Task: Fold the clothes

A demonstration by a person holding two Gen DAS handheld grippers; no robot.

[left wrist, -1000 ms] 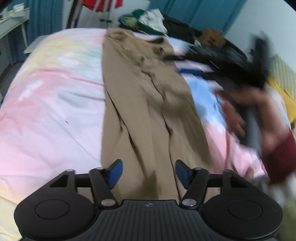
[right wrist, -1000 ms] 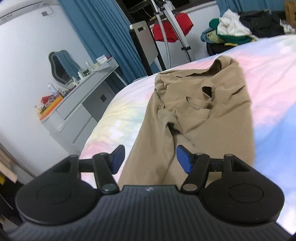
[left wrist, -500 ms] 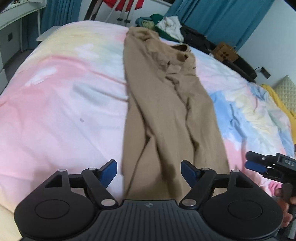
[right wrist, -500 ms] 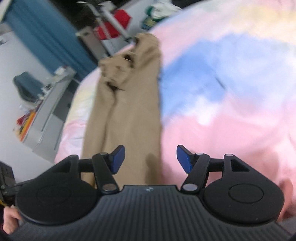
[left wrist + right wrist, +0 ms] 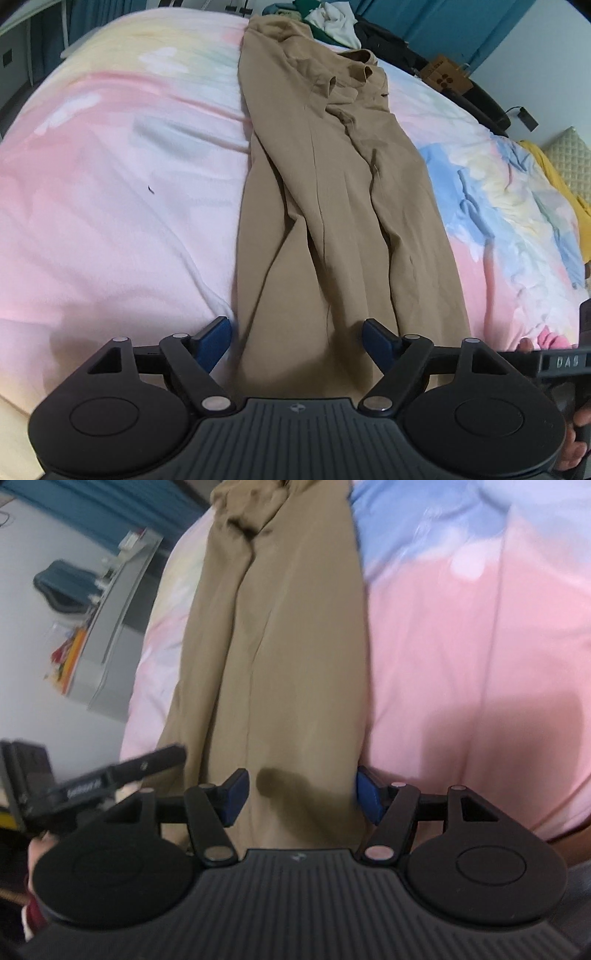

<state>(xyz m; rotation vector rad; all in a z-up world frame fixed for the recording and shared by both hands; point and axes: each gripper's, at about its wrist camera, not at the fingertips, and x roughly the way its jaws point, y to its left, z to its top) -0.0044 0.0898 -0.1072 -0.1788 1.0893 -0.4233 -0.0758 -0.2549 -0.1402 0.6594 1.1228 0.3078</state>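
Lengthwise down the bed (image 5: 110,206) lie the tan trousers (image 5: 332,206), folded leg over leg, waistband at the far end near a heap of clothes (image 5: 328,18) and a cardboard box (image 5: 447,75). Both grippers sit at the near hem end, side by side. The left gripper (image 5: 296,341) has its jaws spread wide, its blue pads (image 5: 212,341) straddling the left part of the hem, one pad over the pink sheet just off the cloth's edge, the other over the tan fabric; nothing is pinched. The right gripper (image 5: 300,797) is likewise wide, its pads (image 5: 234,797) bracketing the trousers (image 5: 280,657), with the right pad at the cloth's right edge against the sheet (image 5: 480,657). Whether the pads touch the fabric cannot be told. A grey desk (image 5: 110,627) stands beyond the bed in the blurred right view.
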